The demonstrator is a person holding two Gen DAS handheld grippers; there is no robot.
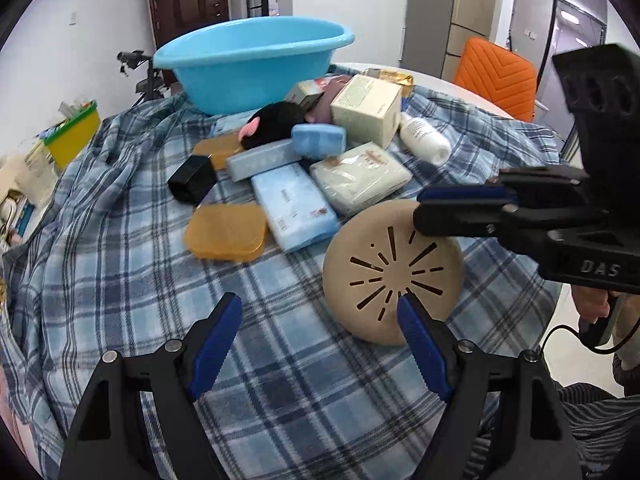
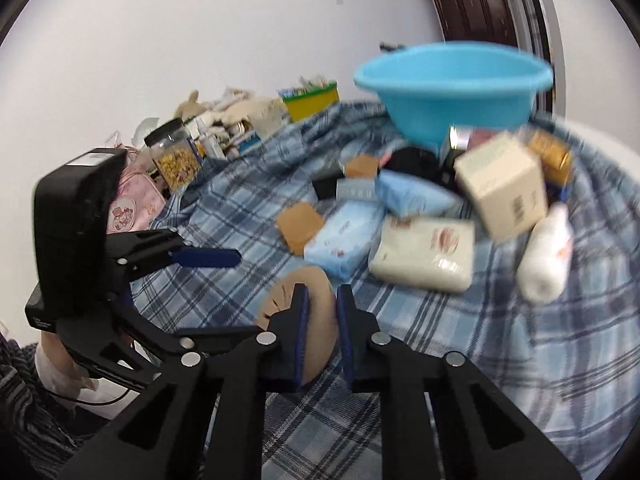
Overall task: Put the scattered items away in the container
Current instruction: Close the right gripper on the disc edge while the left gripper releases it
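The right gripper [image 2: 320, 332] has its 2 blue-padded jaws clamped on the rim of a round beige disc with dark radiating slots [image 1: 394, 270], which stands tilted on edge at the near right of the blue plaid cloth [image 1: 132, 216]. The left gripper [image 1: 320, 344] hangs just near of that disc, jaws spread wide and holding nothing. Farther out the pile looks untouched: 2 amber translucent soap-dish halves [image 1: 226, 232], a light blue tissue pack [image 1: 294, 206], a cream wrapped pack [image 1: 360, 178], a black box [image 1: 192, 180], a beige carton [image 1: 366, 108] and a white bottle [image 1: 424, 140]. The sky-blue plastic basin [image 1: 252, 64] sits at the far side, and what shows of its inside is bare. By my judgement the tidying has barely begun: the disc is the first item gripped, and everything else is left.
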